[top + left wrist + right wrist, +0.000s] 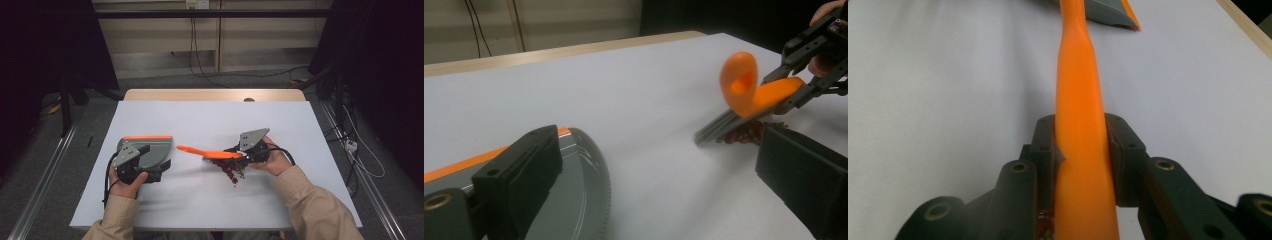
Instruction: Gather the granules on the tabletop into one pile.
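Note:
A grey dustpan (152, 146) (579, 200) with an orange back rim lies flat on the white table (210, 115), left of centre. My left gripper (150, 160) (659, 145) is open over it, one jaw above the pan and the other past the pan's curved lip above bare table. My right gripper (235, 154) (786, 90) (1080, 150) is shut on the orange handle of a brush (205, 151) (744, 85) (1080, 100). The handle points left toward the dustpan (1103, 12). The brush's grey bristles (719, 125) touch a small pile of dark red bits (230, 172) (749, 135).
A wooden strip (215, 94) runs along the table's far edge. Cables hang behind it and lie on the floor at the right. Bare white surface spans the gap between the pan and the red pile.

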The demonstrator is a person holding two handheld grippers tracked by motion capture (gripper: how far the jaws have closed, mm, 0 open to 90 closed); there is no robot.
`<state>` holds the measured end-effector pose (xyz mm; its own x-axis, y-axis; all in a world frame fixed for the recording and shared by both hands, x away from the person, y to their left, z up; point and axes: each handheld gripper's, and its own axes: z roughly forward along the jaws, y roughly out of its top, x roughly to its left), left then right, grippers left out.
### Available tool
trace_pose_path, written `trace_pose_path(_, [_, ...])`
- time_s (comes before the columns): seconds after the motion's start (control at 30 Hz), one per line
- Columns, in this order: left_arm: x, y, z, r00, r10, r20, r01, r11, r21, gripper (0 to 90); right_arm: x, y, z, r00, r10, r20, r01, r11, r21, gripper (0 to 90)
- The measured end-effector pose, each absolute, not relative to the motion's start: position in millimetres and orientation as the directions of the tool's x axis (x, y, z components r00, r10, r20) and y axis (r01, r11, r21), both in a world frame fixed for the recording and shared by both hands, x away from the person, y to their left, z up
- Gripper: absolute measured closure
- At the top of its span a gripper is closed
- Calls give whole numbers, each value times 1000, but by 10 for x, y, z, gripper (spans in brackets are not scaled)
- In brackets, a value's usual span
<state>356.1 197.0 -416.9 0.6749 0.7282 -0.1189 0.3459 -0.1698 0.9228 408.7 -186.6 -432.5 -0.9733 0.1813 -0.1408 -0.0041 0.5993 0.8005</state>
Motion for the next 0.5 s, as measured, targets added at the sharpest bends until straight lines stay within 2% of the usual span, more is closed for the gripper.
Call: trace_pose_path(0.5, [3556, 1958, -4167, 676, 727, -116, 344, -173, 923, 45, 3966, -1897, -4328, -976, 189, -107, 20, 571, 821, 700])
